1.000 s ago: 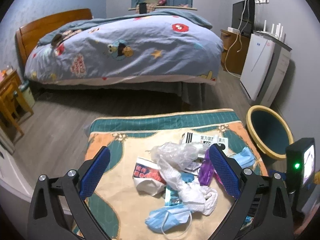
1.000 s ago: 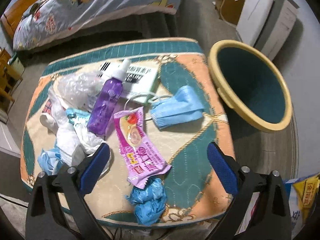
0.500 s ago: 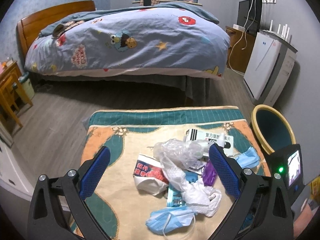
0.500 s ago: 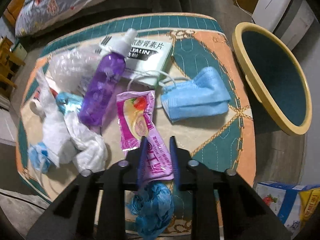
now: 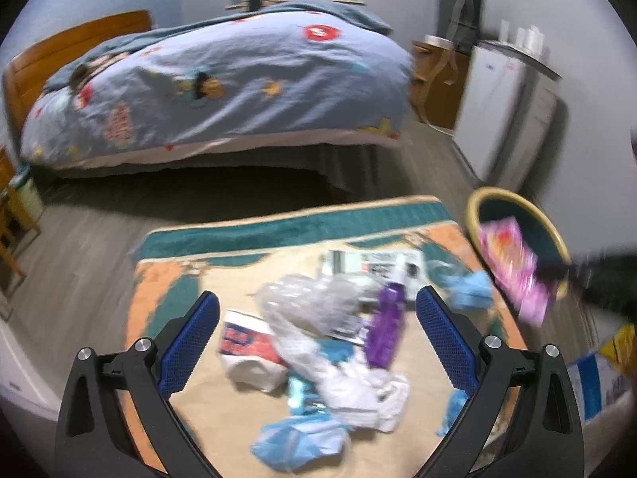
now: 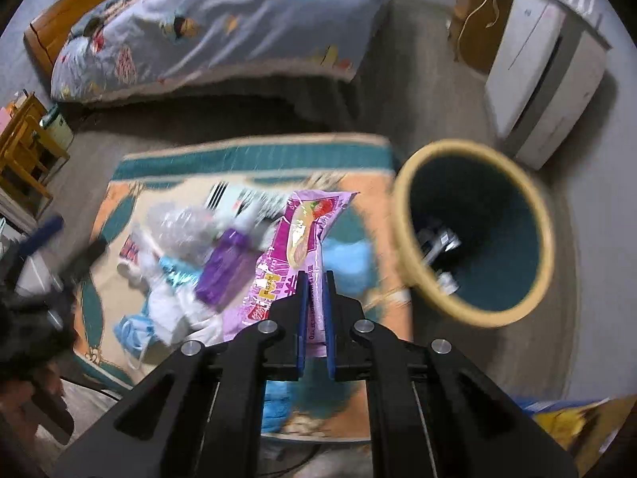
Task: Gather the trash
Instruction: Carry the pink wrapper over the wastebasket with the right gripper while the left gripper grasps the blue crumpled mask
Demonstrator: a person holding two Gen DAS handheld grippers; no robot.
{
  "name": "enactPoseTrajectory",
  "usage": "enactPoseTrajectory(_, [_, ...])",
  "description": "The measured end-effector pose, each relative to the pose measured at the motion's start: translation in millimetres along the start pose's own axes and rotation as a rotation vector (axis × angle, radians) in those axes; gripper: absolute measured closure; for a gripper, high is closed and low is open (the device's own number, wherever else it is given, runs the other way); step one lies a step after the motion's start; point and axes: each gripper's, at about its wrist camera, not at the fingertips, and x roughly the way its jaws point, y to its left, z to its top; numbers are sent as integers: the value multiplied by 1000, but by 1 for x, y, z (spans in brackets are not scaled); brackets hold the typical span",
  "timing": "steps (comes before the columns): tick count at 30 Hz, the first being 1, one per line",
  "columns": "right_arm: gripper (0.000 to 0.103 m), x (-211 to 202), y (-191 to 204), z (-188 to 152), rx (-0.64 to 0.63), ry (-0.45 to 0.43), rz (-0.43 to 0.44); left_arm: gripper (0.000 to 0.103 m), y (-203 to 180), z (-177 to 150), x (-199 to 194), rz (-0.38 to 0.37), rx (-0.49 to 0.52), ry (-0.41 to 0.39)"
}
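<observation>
My right gripper (image 6: pixel 313 279) is shut on a pink snack wrapper (image 6: pixel 294 239) and holds it in the air, left of the yellow-rimmed bin (image 6: pixel 473 235). The wrapper (image 5: pixel 513 267) also shows in the left wrist view, in front of the bin (image 5: pixel 517 215). My left gripper (image 5: pixel 318 318) is open and empty above the trash pile on the patterned cushion (image 5: pixel 159 279). The pile holds a purple bottle (image 5: pixel 388 322), a clear plastic bag (image 5: pixel 310 302), white tissue (image 5: pixel 358 390), blue face masks (image 5: pixel 298 438) and a white box (image 5: pixel 374 263).
A bed (image 5: pixel 223 79) with a cartoon duvet stands behind the cushion. A white appliance (image 5: pixel 505 103) stands by the right wall, behind the bin. A wooden chair (image 6: pixel 24 151) is at the left. A blue and yellow box (image 6: pixel 557 418) lies on the floor at the right.
My right gripper has lifted the pink wrapper off the cushion and swung it up and right toward the bin. My left gripper shifted slightly and stays open.
</observation>
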Motion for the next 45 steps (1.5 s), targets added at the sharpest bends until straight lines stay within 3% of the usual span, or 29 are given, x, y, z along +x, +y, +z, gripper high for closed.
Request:
enactPoseTrajectory(2, [96, -8, -14, -2, 10, -33, -19, 5, -17, -8, 3, -20, 57, 3])
enactPoseTrajectory(6, [96, -4, -42, -4, 134, -44, 65, 5, -51, -28, 12, -58, 152, 30])
enactPoseTrajectory(12, [96, -8, -52, -3, 155, -65, 71, 5, -97, -60, 29, -198, 216, 130])
enactPoseTrajectory(16, [96, -8, -53, -4, 152, -66, 77, 9, -118, -81, 41, -233, 274, 205])
enactPoseTrajectory(22, [96, -9, -63, -2, 174, -79, 97, 46, -136, -99, 64, -253, 352, 320])
enactPoseTrajectory(24, [96, -9, -67, -3, 180, -79, 99, 68, -136, -102, 71, -253, 351, 357])
enactPoseTrajectory(25, [96, -9, -69, -2, 185, -79, 101, 68, -136, -101, 73, -255, 343, 361])
enactPoseTrajectory(35, [96, -17, -84, 1, 226, -115, 116, 69, -117, -60, 58, -226, 254, 225])
enactPoseTrajectory(45, [96, -23, -109, 10, 282, -168, 99, 69, -115, 24, 28, -236, 215, 63])
